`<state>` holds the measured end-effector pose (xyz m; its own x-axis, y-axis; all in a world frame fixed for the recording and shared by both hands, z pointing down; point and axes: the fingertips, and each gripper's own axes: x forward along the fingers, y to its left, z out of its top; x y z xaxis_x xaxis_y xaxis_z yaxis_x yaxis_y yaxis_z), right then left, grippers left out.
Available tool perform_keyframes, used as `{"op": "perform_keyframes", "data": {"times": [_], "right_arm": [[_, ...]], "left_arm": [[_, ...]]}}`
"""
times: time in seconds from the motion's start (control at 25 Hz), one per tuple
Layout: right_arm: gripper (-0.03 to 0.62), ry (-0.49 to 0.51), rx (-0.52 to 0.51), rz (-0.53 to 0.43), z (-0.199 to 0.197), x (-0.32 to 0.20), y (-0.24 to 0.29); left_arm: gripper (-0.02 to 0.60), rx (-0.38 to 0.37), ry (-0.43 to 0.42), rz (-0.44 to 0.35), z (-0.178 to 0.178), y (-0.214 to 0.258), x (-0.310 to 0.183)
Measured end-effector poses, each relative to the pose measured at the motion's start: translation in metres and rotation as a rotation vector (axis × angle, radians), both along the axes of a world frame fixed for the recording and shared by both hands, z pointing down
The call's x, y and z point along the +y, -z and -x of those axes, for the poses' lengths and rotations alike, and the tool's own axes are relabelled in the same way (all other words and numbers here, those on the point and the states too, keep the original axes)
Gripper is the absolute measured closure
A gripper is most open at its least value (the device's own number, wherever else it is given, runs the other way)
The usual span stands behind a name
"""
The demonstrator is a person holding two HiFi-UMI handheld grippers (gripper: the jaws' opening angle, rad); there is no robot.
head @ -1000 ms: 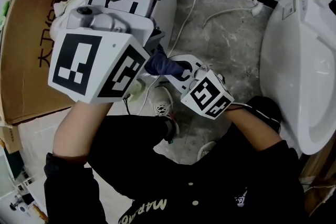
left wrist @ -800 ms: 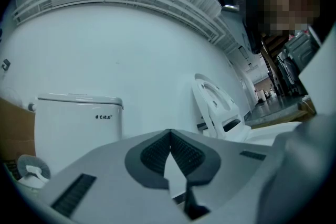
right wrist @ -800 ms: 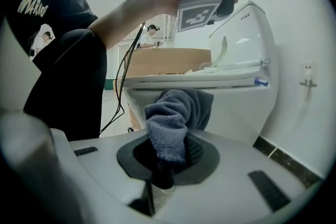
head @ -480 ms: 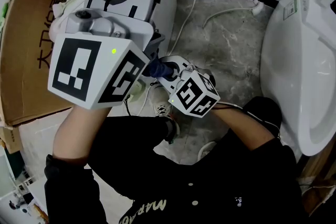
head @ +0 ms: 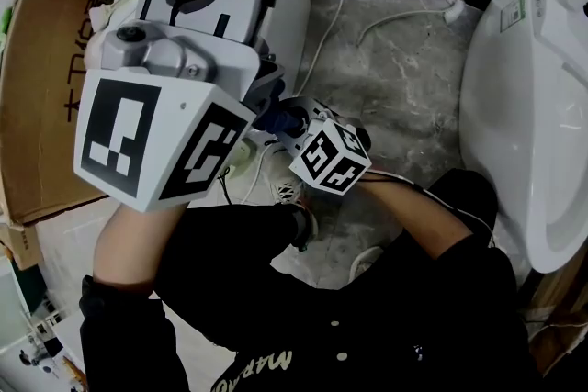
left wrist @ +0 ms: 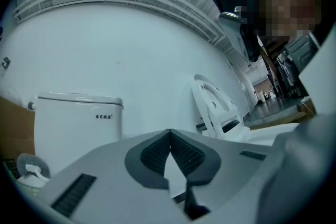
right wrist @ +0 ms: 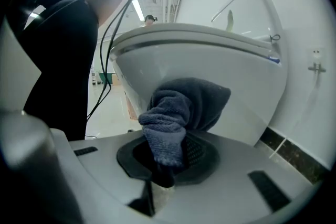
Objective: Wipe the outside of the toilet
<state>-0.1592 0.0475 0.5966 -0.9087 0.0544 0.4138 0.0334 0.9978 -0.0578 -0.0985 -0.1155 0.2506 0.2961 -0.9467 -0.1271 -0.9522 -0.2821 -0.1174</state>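
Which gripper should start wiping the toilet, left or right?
Right: the right gripper is shut on the dark blue terry cloth, facing the white toilet bowl; the left gripper is shut, empty.

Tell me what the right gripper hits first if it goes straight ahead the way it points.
The right gripper, shut on the blue cloth, points at the white toilet bowl below its rim. The cloth would likely press the outer wall first; any gap is hard to judge.
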Motion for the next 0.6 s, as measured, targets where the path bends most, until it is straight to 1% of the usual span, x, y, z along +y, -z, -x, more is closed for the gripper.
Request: {"op": "perform_keyframes", "data": {"times": [0.12, 0.44, 0.6], "right_arm": [[0.543, -0.011, 0.029, 0.015, 0.001, -0.005, -0.016], [0.543, -0.024, 0.088, -0.001, 0.007, -0.013, -0.060], [0.543, -0.033, 0.111, 0.011, 0.010, -0.015, -0.083]], "left_arm": [[0.571, 0.001, -0.001, -0.003, 0.000, 0.001, 0.001], [0.571, 0.006, -0.005, -0.002, 0.002, 0.000, 0.001], [0.571, 0.047, -0.032, 0.002, -0.001, 0.001, 0.000]]}}
